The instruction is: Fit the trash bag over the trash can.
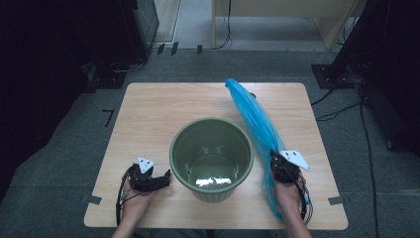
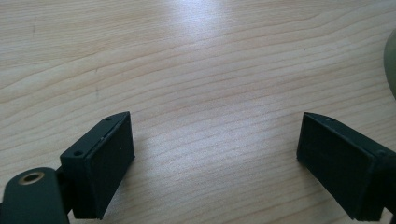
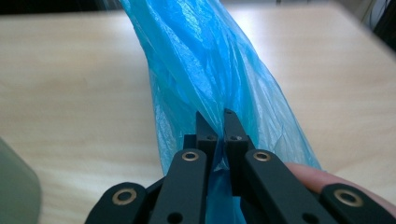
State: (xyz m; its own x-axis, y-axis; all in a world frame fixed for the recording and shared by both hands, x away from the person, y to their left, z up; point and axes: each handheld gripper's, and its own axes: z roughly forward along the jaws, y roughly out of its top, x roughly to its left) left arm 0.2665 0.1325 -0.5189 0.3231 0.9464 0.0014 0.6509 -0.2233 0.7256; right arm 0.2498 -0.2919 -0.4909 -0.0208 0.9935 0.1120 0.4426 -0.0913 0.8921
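Note:
A long blue plastic bag (image 1: 255, 116) lies stretched across the right side of the wooden table (image 1: 148, 114), from the far edge toward the near right. My right gripper (image 1: 278, 159) is shut on the bag near its near end; in the right gripper view the jaws pinch a fold of the blue plastic bag (image 3: 205, 60) at my right gripper (image 3: 216, 117). A green bucket (image 1: 212, 157) stands upright in the middle of the table, hollow and unfilled. My left gripper (image 1: 167, 174) rests on the table left of the bucket, and my left gripper (image 2: 215, 144) stands open over bare wood.
The bucket's edge (image 2: 391, 60) shows at the right of the left gripper view. Dark equipment and cables (image 1: 346, 106) surround the table on the floor. A light wooden bench (image 1: 277, 15) stands beyond the far edge.

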